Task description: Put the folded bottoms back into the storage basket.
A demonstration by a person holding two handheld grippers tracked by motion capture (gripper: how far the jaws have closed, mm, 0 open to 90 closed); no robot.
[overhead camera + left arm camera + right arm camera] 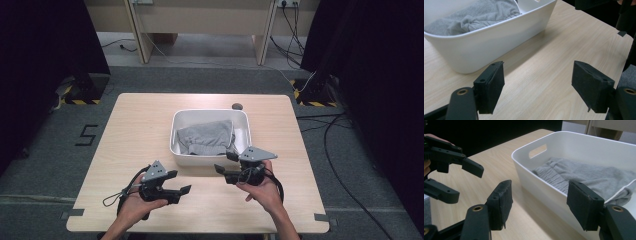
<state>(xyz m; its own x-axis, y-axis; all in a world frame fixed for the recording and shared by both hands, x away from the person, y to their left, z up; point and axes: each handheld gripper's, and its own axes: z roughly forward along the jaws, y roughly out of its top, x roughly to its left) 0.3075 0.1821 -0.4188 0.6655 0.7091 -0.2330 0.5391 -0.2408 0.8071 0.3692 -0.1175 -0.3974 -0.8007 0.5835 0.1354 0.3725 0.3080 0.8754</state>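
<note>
A white plastic tub (210, 156) sits just past the centre of the light wooden tabletop (135, 130), and a crumpled grey garment (206, 136) lies inside it, filling most of the floor toward the tub's 9 o'clock side. In the right gripper view the garment's ribbed edge (554, 178) faces the tub's near wall, below a handle slot (537, 150) cut in the end wall.

The left hand-held gripper (175, 182) hovers over bare wood at about 7 o'clock from the tub, well short of it, its jaws spread with nothing between them; the left gripper view shows only wood grain in the gap. The right hand-held gripper (226, 164) is at roughly 5 o'clock from the tub, just beside its near rim, jaws likewise spread and empty, pointing toward the tub wall.

A small dark round object (237, 106) rests on the tabletop at 1 o'clock, just beyond the tub's far corner.
</note>
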